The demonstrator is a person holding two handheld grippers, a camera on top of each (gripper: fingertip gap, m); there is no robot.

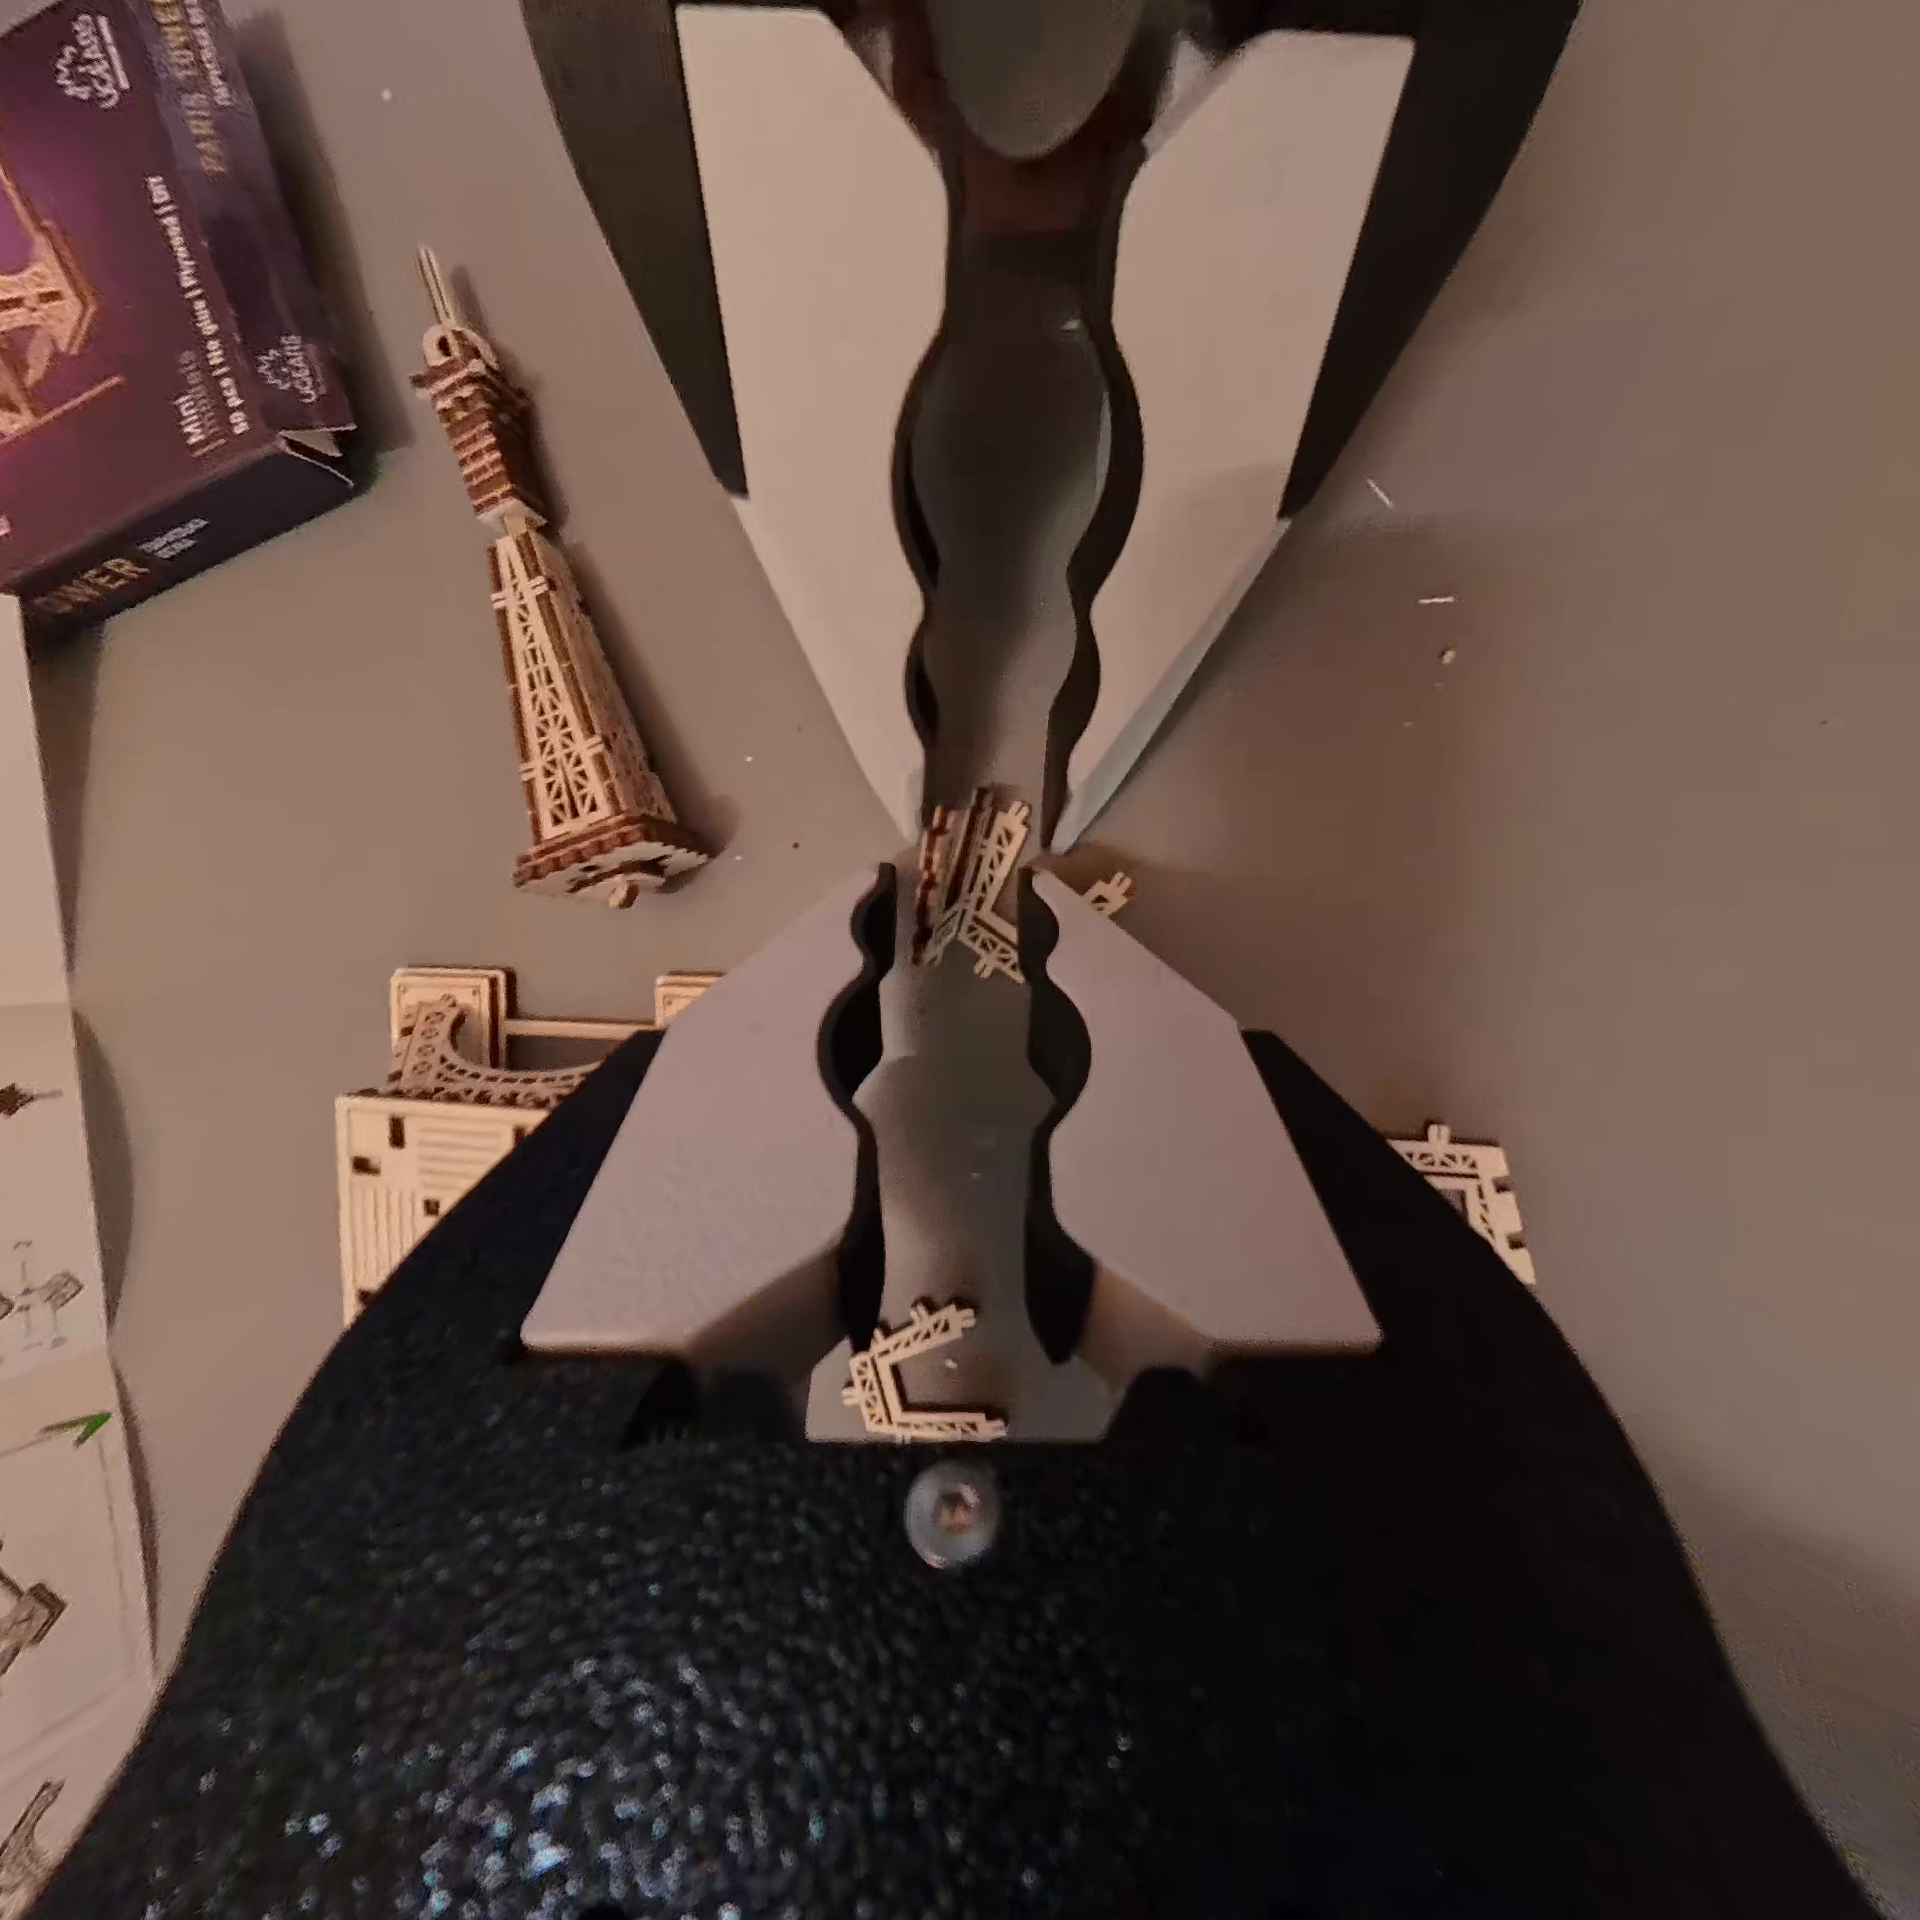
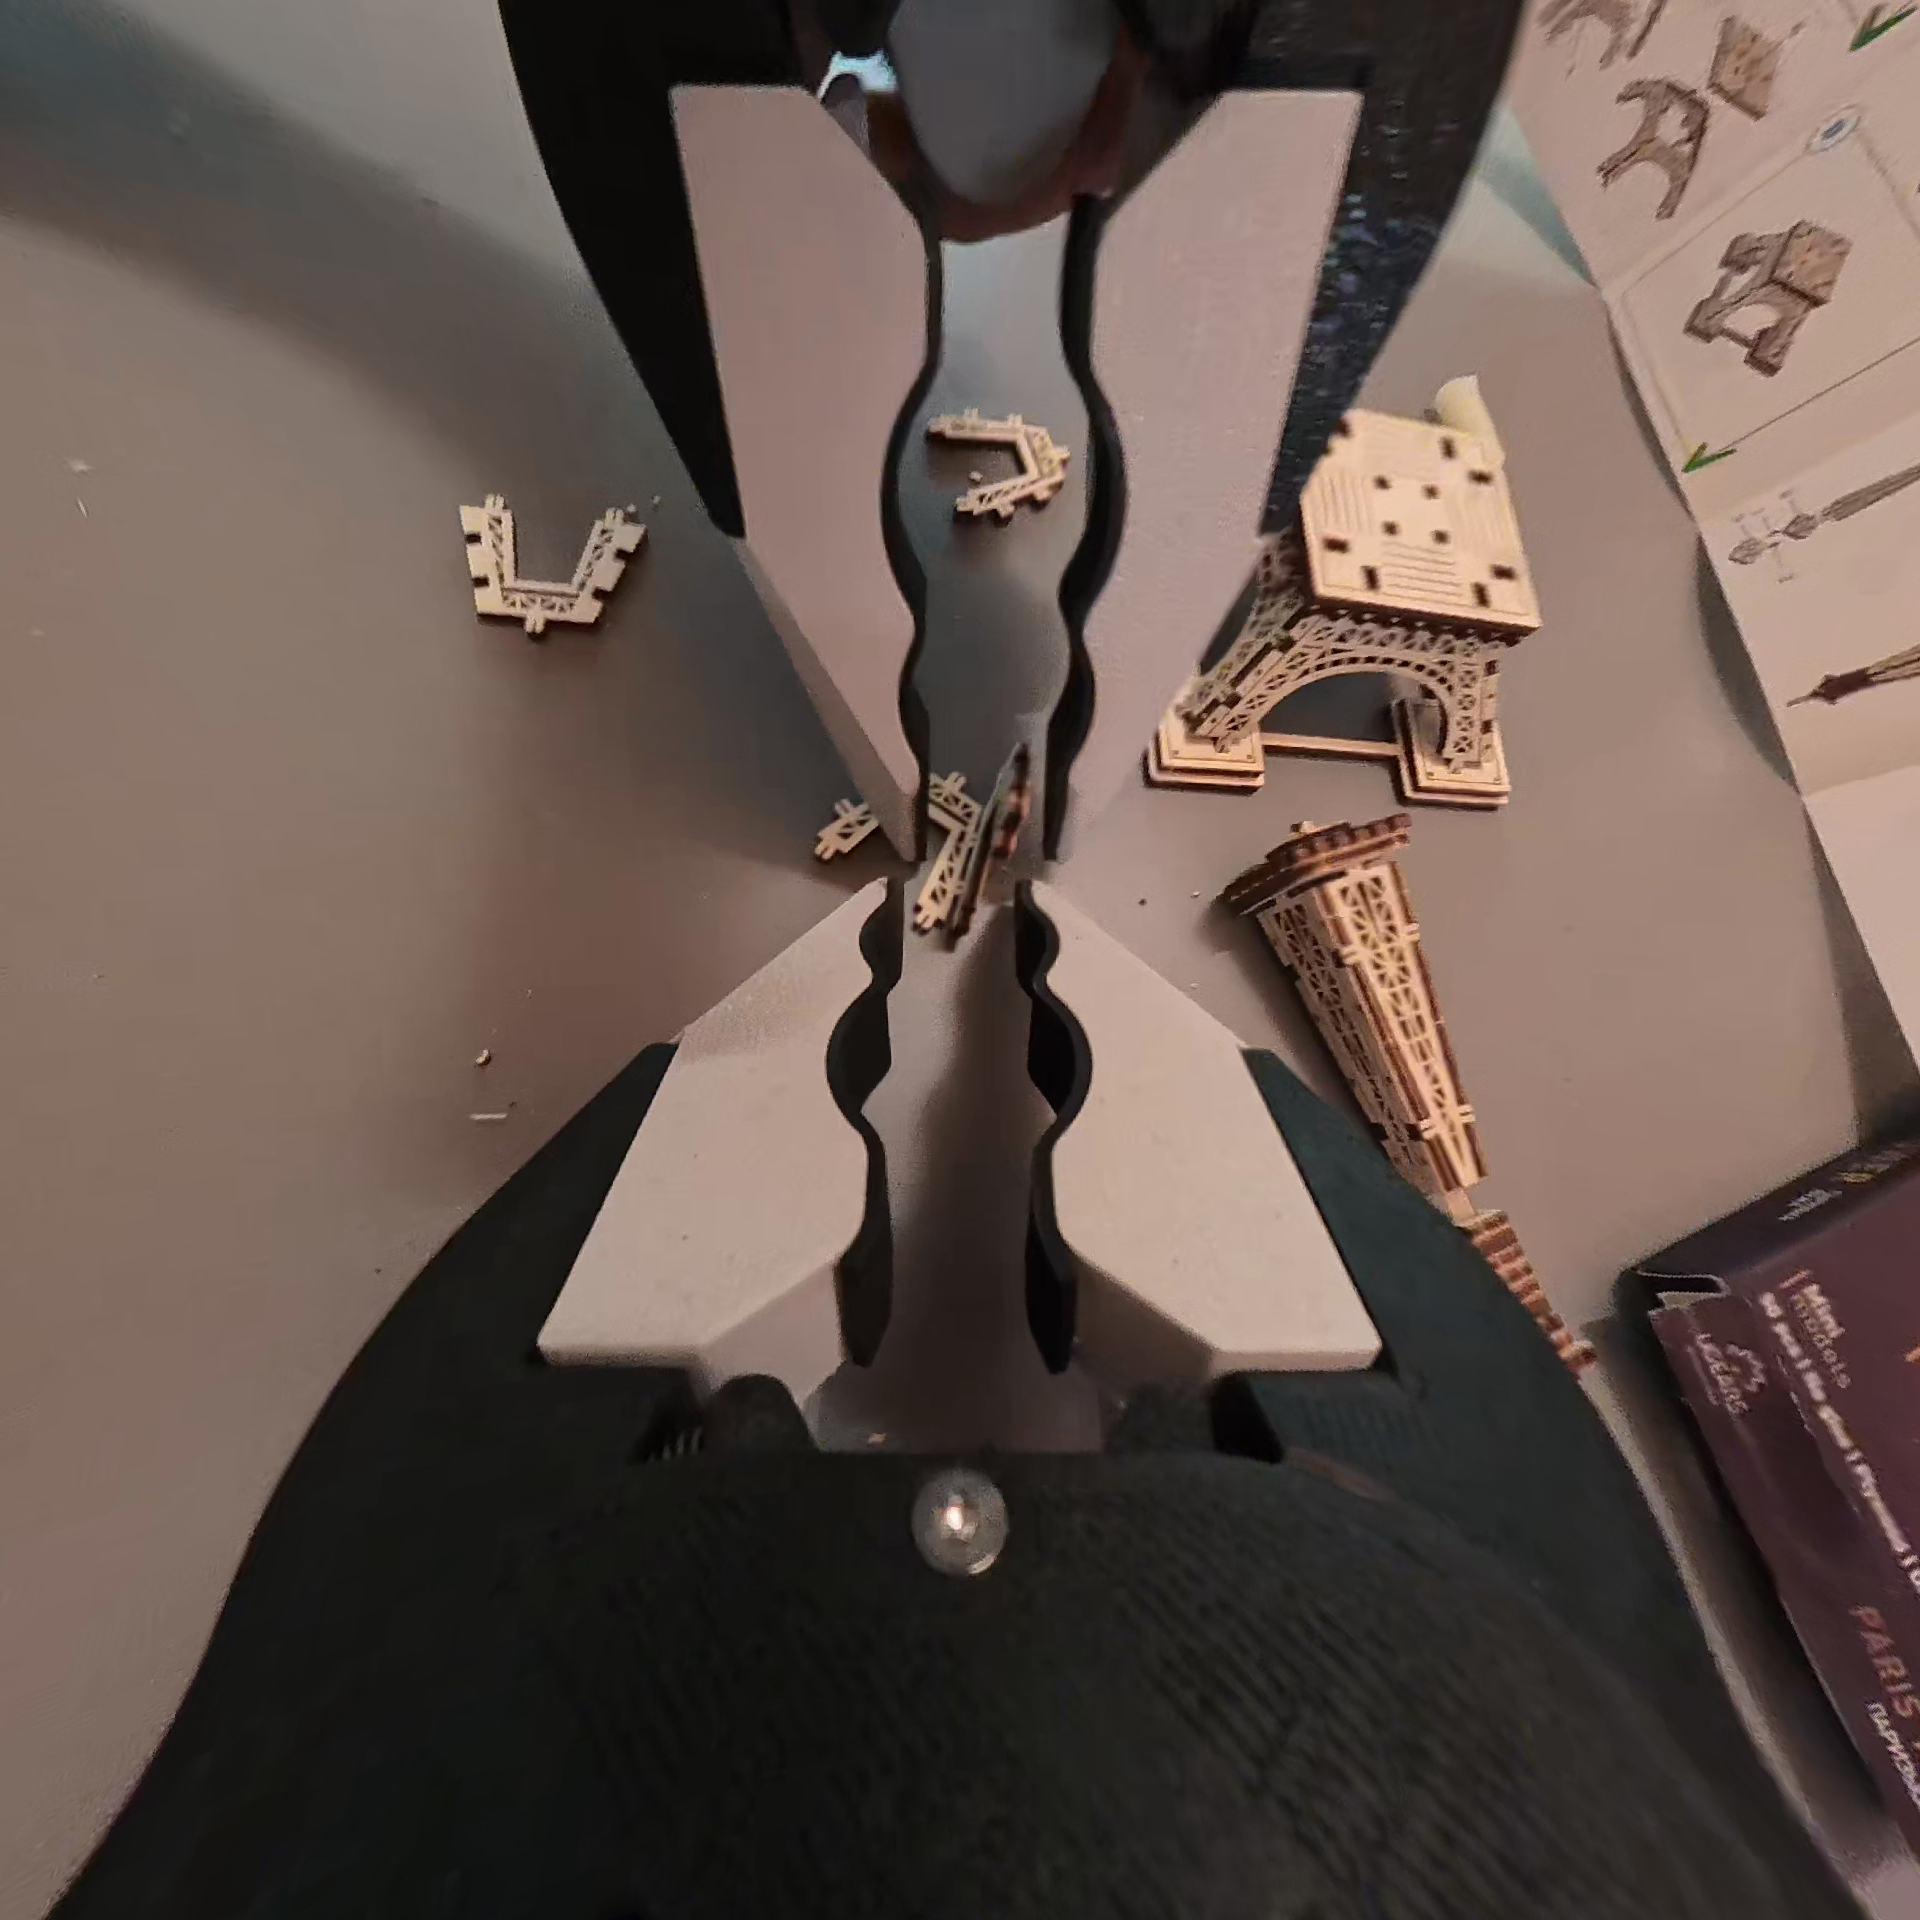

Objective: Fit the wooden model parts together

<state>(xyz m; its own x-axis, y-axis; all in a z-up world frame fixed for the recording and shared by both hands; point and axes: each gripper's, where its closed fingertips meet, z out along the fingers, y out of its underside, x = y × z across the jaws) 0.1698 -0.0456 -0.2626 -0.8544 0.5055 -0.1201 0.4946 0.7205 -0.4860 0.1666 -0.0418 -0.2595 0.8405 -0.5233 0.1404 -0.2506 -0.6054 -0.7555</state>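
Note:
My two grippers meet tip to tip above the grey table. In the left wrist view my left gripper [image 1: 956, 894] comes from below, shut on a small wooden lattice piece [image 1: 982, 930]. The right gripper [image 1: 987, 831] comes from above and holds a second lattice piece [image 1: 971, 842] against it. In the right wrist view my right gripper [image 2: 956, 899] grips a lattice piece [image 2: 951, 873], and the left gripper [image 2: 982, 831] opposite holds a piece that shows edge-on [image 2: 1013, 800]. The two pieces touch; how they join is hidden between the fingers.
Loose lattice corner pieces [image 2: 545, 566] [image 2: 1003, 457] [image 1: 920, 1382] lie on the table. The arched tower base [image 2: 1382, 603] and the tower's upper section [image 2: 1361, 997] lie to one side. A dark purple box [image 2: 1787, 1455] and an instruction sheet [image 2: 1766, 260] are at the edge. My left and right fingertips are right by each other.

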